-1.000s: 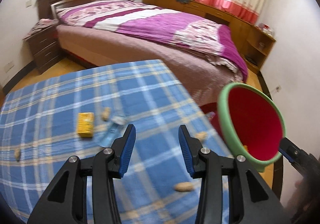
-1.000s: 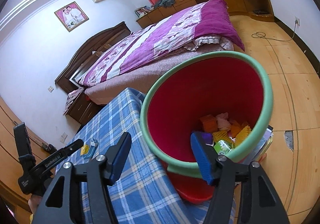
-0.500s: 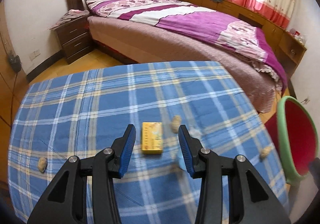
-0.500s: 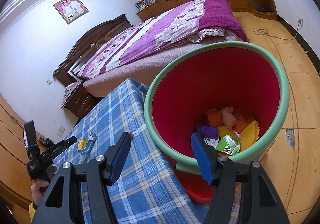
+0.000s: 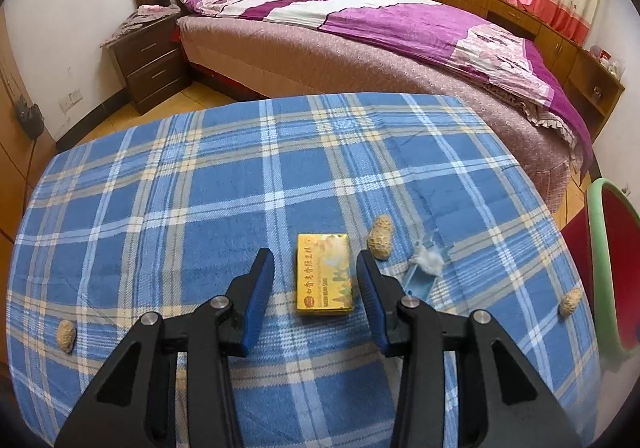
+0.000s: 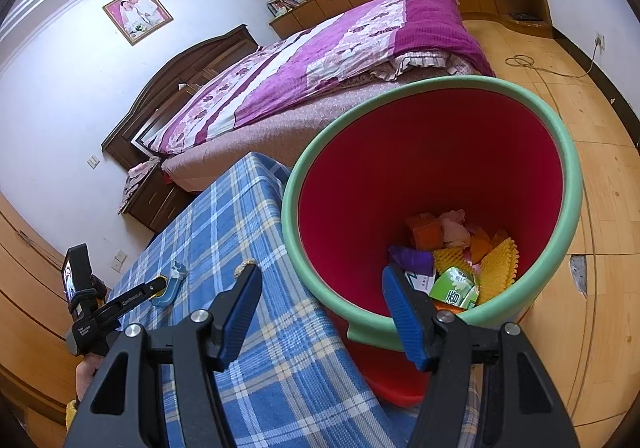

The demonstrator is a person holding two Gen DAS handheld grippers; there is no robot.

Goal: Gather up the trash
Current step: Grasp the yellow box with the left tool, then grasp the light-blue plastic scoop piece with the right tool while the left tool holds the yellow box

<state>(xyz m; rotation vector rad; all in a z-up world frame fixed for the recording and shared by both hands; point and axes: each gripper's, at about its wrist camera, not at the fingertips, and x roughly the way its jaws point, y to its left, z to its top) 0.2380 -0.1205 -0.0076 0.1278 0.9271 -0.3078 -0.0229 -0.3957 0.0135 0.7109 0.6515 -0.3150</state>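
A yellow box [image 5: 324, 272] lies on the blue plaid tablecloth [image 5: 200, 187]. My left gripper [image 5: 316, 268] is open with its jaws on either side of the box, just above the cloth. Peanut shells lie to its right [image 5: 380, 238], at the far right [image 5: 570, 300] and at the left [image 5: 66, 335]. A blue wrapper with white fluff [image 5: 424, 268] lies right of the box. My right gripper [image 6: 322, 290] is open and empty, in front of the near rim of the red bin with a green rim [image 6: 432, 191], which holds several pieces of trash [image 6: 456, 260].
A bed with a purple cover [image 5: 380, 27] stands beyond the table. A nightstand [image 5: 148, 55] is at its left. The bin also shows at the right edge of the left wrist view [image 5: 608, 272]. Wooden floor [image 6: 592, 127] lies right of the bin.
My left gripper has swung left from the bin side and come down over the yellow box, which now sits between its jaws. The right gripper and bin have barely moved.
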